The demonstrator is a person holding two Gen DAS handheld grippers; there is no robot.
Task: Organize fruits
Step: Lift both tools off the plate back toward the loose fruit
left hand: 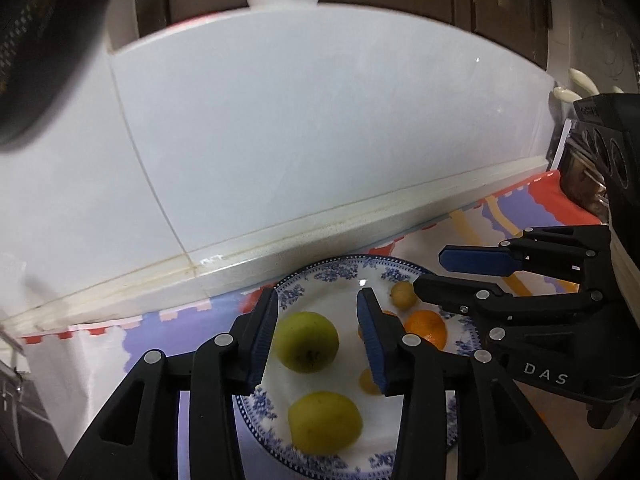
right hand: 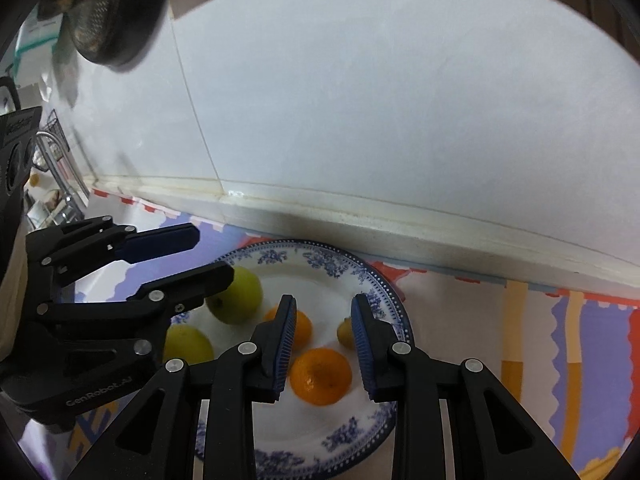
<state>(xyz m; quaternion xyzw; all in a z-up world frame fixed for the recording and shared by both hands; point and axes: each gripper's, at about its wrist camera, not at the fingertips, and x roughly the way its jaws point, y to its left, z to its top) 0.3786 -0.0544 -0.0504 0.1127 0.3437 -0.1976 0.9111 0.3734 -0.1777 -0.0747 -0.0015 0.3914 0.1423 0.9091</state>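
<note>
White tiled wall behind; patterned cloth beneath. Blue-and-white plate on cloth, near wall ledge. Left gripper spread wide above plate, empty, framing green fruit. Right gripper likewise parted, empty, over orange. Second green fruit nearer on the plate, in the left view.

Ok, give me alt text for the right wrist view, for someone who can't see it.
The open right gripper hovers over a blue-and-white plate, its fingers either side of an orange without touching it. Two green fruits, another orange and a small yellowish fruit also lie on the plate. The open left gripper reaches in from the left, above a patterned cloth.
</note>
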